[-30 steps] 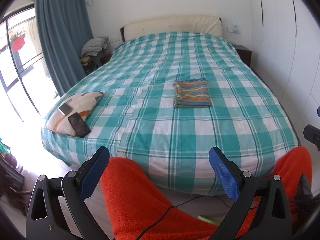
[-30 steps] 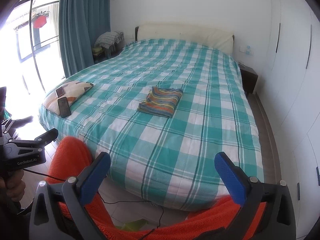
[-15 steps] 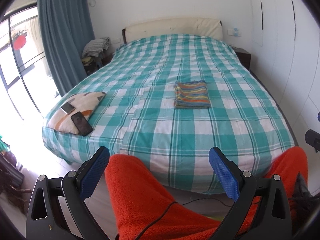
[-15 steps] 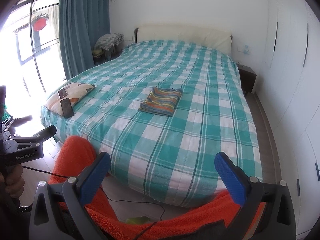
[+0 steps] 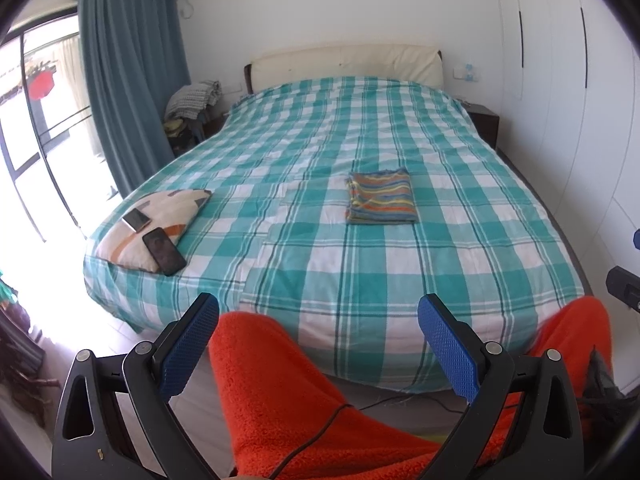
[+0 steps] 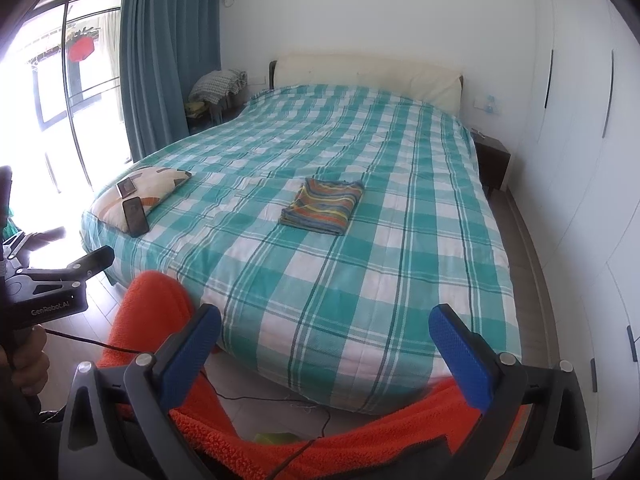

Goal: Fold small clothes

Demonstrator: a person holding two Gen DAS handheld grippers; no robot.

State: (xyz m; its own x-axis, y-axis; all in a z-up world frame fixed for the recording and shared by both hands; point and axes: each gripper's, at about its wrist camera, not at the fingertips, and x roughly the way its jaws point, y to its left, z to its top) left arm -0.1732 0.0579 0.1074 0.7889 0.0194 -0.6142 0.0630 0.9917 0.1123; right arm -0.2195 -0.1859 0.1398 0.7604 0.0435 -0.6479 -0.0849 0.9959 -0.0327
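We observed left gripper point(image 5: 318, 322) and right gripper point(image 6: 324, 332) both spread apart, empty; folded striped garment point(image 5: 380, 197) lay on bed point(image 5: 360, 280).

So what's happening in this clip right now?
A person in orange fleece trousers holds a claw in each hand, short of the bed. The left claw and right claw are both open and empty. A striped garment lies folded on the checked bedspread, untouched.

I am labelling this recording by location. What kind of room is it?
Most likely a home bedroom: a large bed with a checked cover, a padded headboard, and white wardrobe doors along the wall.
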